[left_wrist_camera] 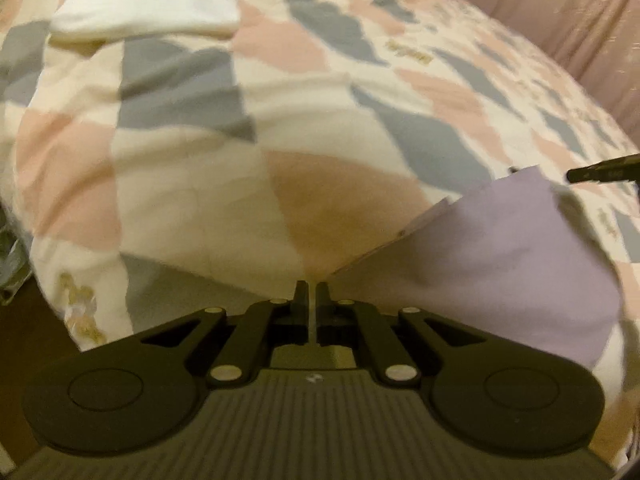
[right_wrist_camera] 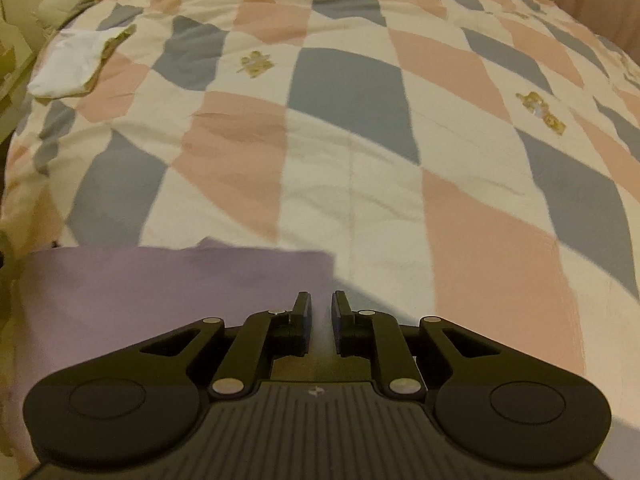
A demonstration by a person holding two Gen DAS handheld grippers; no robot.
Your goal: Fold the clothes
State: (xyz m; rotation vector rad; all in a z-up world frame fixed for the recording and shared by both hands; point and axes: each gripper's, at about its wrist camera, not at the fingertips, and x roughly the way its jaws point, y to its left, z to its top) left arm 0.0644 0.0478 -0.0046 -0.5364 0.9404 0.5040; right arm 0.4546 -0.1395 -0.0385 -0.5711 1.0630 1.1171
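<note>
Left tool (left_wrist_camera: 312,286) pinched shut on a corner of the lilac garment (left_wrist_camera: 500,256), lower right of frame, over the checked bedspread (left_wrist_camera: 192,152). Right tool (right_wrist_camera: 322,300) slightly open, empty, beside the garment's edge. White folded cloth (left_wrist_camera: 152,0) upper left.

A plain lilac garment (left_wrist_camera: 500,264) lies on the diamond-patterned quilt (left_wrist_camera: 192,184) near its front edge, one corner drawn up taut. In the right wrist view it (right_wrist_camera: 160,300) spreads flat. A folded white garment (left_wrist_camera: 148,0) rests farther back on the quilt.
</note>
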